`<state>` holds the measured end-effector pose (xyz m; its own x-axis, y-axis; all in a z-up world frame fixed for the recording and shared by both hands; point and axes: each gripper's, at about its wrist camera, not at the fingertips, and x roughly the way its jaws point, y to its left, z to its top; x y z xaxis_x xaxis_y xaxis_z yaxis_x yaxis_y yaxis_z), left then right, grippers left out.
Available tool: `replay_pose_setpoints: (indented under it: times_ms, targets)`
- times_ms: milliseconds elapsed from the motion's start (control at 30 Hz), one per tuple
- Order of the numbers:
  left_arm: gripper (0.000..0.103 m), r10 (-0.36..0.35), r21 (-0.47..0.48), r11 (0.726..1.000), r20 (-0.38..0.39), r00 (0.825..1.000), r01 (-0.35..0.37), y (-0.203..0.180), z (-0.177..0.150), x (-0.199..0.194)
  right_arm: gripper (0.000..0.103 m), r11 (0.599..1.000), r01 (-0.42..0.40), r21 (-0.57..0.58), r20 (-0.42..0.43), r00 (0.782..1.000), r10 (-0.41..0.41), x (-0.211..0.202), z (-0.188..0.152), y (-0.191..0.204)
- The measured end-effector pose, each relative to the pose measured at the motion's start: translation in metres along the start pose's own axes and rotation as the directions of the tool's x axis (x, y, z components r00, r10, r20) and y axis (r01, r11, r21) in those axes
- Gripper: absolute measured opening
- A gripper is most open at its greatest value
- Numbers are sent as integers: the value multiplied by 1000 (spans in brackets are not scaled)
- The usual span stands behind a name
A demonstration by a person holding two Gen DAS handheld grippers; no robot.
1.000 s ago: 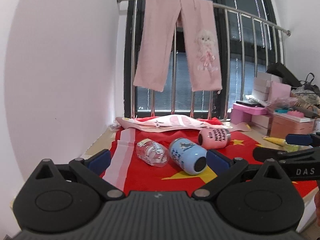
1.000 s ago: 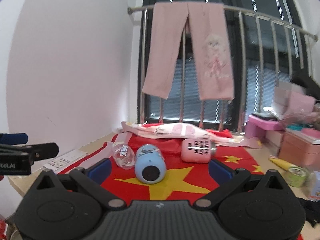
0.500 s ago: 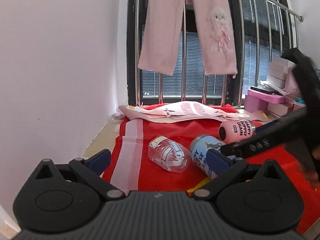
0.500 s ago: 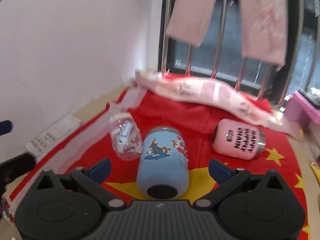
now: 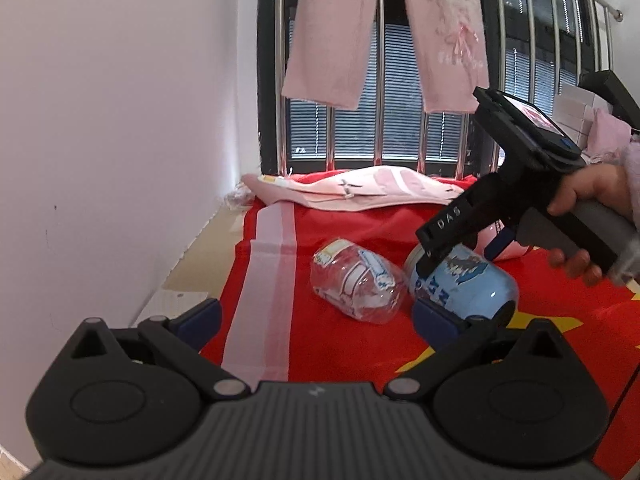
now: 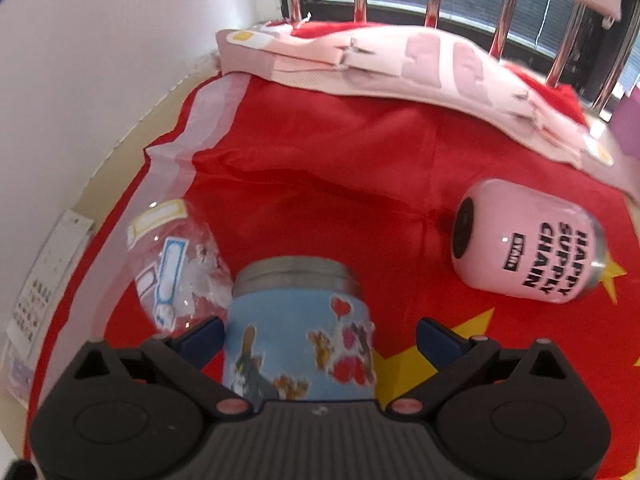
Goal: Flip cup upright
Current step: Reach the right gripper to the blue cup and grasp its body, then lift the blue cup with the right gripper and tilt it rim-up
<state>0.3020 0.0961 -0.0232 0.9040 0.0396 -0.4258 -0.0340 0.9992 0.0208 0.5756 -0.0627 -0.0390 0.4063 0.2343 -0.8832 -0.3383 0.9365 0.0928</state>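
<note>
Blue cup (image 6: 300, 332) lies on its side on the red cloth (image 6: 340, 152) covering the surface, metal rim pointing away from the right wrist camera, cartoon stickers facing up. Right claw (image 6: 318, 338) is spread, its two blue fingertips on either side of the cup body; the left one (image 6: 202, 338) looks to be at or very near the cup wall, the other stands apart from it, and contact cannot be confirmed from this angle. In the left wrist view the right claw (image 5: 460, 248) reaches down over the same cup (image 5: 464, 284), held by a hand (image 5: 580, 216) on a grey handle. Left claw (image 5: 316, 320) is spread wide and holds nothing, set back from the objects. A clear plastic cup (image 6: 176, 264) lies on its side just beside the blue cup, on the wall side. A pink cup (image 6: 528, 240) with black lettering lies on its side well apart, toward the other side. Folded pink fabric (image 6: 400, 64) rests along the far edge by the window bars (image 5: 380, 92), with pink trousers (image 5: 384, 32) hung above.
</note>
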Motion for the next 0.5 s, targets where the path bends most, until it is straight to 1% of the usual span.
replay_pose_setpoints:
  times_ms: [33, 100, 167, 233, 300, 333, 400, 500]
  targets:
    - [103, 4, 1, 1000, -6, 1000, -4, 0, -1, 1, 99, 1000, -11, 7, -12, 1000, 11, 3, 2, -1]
    - [103, 7, 1, 1000, -16, 1000, -7, 2, -1, 4, 88, 999, -38, 24, -43, 998, 39, 10, 3, -3]
    - [103, 13, -2, 1000, -20, 1000, -13, 3, -1, 5, 84, 997, -63, 41, -73, 995, 66, 16, 5, -5]
    - [103, 17, -6, 1000, -21, 1000, -17, 4, -1, 4, 84, 997, -68, 45, -81, 994, 71, 20, 4, -5]
    - [103, 20, -9, 1000, -26, 999, -20, 4, 0, 3, 83, 996, -74, 39, -72, 994, 77, 18, 1, -5]
    - [103, 21, -9, 1000, -28, 999, -21, 4, 0, 2, 83, 995, -80, 55, -67, 994, 84, 17, 0, -8]
    - [103, 23, -9, 1000, -25, 999, -23, 4, 0, -1, 83, 991, -96, 96, -42, 994, 101, 10, -6, -14]
    - [103, 25, -12, 1000, -19, 1000, -25, 5, 1, -5, 83, 984, -124, 125, -1, 992, 125, -5, -14, -19]
